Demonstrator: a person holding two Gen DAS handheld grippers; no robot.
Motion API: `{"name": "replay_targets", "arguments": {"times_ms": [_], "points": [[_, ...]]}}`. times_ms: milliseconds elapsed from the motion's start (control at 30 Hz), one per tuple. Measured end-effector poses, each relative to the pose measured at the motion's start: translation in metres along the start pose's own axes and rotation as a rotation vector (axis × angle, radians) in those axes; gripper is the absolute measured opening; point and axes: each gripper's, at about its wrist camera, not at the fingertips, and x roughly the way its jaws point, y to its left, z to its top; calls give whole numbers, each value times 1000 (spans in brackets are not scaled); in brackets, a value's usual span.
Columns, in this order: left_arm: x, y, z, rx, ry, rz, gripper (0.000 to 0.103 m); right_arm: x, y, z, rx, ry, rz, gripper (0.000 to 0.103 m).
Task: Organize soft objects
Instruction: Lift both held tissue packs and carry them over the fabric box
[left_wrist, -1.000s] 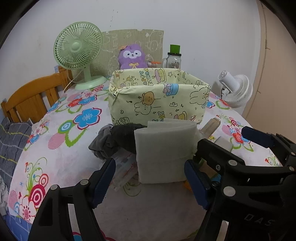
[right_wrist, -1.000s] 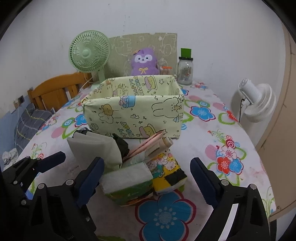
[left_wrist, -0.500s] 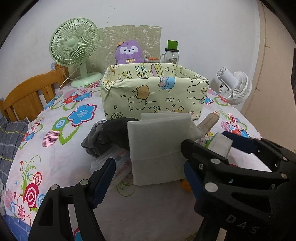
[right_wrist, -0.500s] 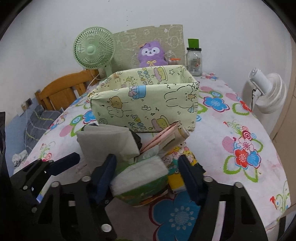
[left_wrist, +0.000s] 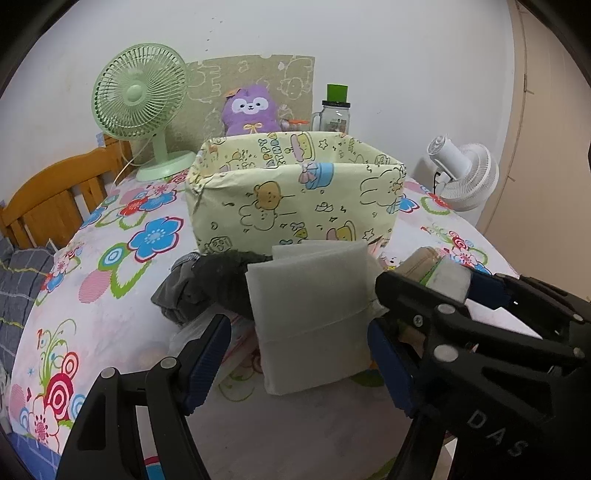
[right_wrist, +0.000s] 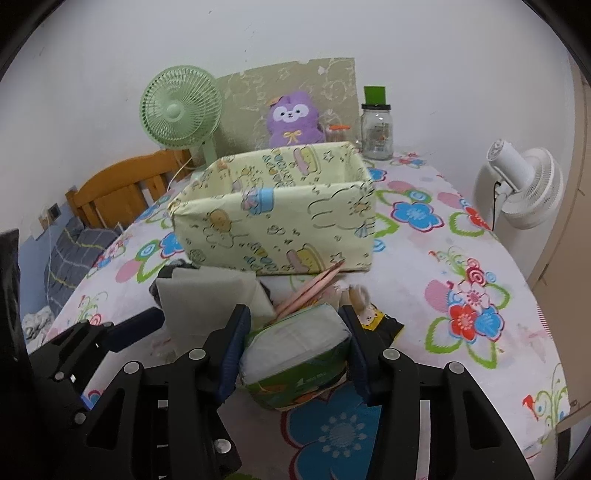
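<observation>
A yellow cartoon-print fabric box (left_wrist: 295, 199) (right_wrist: 280, 225) stands open in the middle of the floral table. In front of it lie a folded white cloth (left_wrist: 310, 317) (right_wrist: 207, 295), dark grey clothing (left_wrist: 207, 284), pink packets (right_wrist: 314, 288) and a green tissue pack (right_wrist: 295, 354). My right gripper (right_wrist: 295, 350) is shut on the tissue pack, a pad on each side. My left gripper (left_wrist: 297, 358) is open, its fingers either side of the white cloth's near edge. The right gripper also shows in the left wrist view (left_wrist: 461, 295).
A green fan (left_wrist: 140, 96), a purple plush (left_wrist: 251, 110) and a glass jar (left_wrist: 334, 110) stand behind the box. A white fan (left_wrist: 465, 173) is at the table's right edge. A wooden chair (left_wrist: 48, 199) stands at the left.
My right gripper moved forward and closed its fingers onto the tissue pack. My left gripper moved slightly closer to the white cloth, still open.
</observation>
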Motion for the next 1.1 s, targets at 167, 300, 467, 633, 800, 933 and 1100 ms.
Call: {"name": "replay_targets", "arguments": {"times_ms": [167, 300, 467, 633, 800, 933, 1100], "points": [[6, -6, 2, 0, 12, -7, 62, 0, -8, 4, 17, -1, -14, 53], [9, -10, 4, 16, 19, -1, 54, 3, -12, 5, 27, 6, -13, 53], [7, -11, 6, 19, 8, -2, 40, 4, -11, 6, 27, 7, -9, 53], [2, -11, 9, 8, 10, -12, 34, 1, -8, 9, 21, 4, -12, 53], [-12, -13, 17, 11, -23, -23, 33, -7, -4, 15, 12, -12, -13, 53], [-19, -14, 25, 14, -44, -16, 33, -12, -2, 22, 10, -21, -14, 53], [-25, -14, 34, 5, -55, -11, 33, -18, -1, 30, 12, -37, -10, 53]]}}
